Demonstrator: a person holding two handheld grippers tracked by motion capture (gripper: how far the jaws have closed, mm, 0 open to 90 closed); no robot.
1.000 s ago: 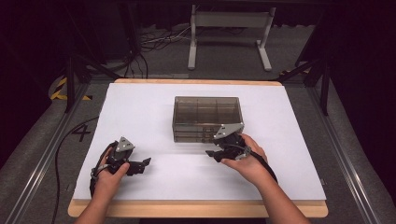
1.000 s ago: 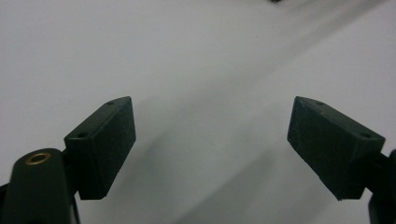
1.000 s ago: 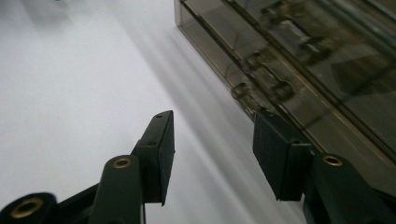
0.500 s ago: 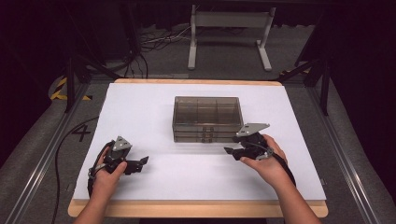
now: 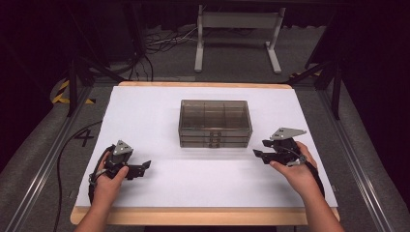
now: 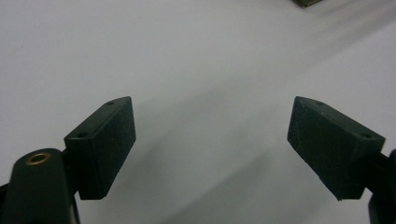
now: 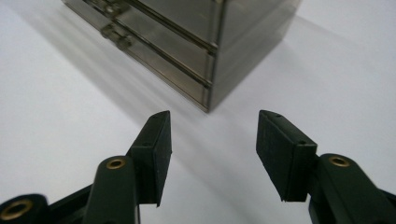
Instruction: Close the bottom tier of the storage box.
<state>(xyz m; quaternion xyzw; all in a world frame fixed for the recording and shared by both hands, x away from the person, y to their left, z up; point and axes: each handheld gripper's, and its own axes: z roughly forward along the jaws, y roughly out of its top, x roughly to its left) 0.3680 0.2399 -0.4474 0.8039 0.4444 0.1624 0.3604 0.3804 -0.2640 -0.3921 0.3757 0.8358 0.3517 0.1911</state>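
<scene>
A smoky transparent drawer box [image 5: 214, 123] with three stacked drawers stands at the middle of the white table [image 5: 159, 106]; its drawers look closed. My right gripper [image 5: 257, 154] sits to the right of the box's front corner, apart from it, open, its jaws having just been opening with nothing between them. The right gripper view has the box's corner [image 7: 210, 56] beyond the open gripper [image 7: 212, 140]. At the front left, my left gripper [image 5: 145, 166] rests low over the table, open and holding nothing; its wide-apart fingertips [image 6: 109, 135] frame bare white surface.
The table's wooden front edge [image 5: 203, 216] runs just behind my forearms. A white metal stand [image 5: 237, 34] and cables lie on the floor beyond the far edge. Dark frame rails [image 5: 43, 159] flank both sides of the table.
My right hand has moved rightward, away from the front of the drawer box to beside its right corner. The left hand has stayed in place.
</scene>
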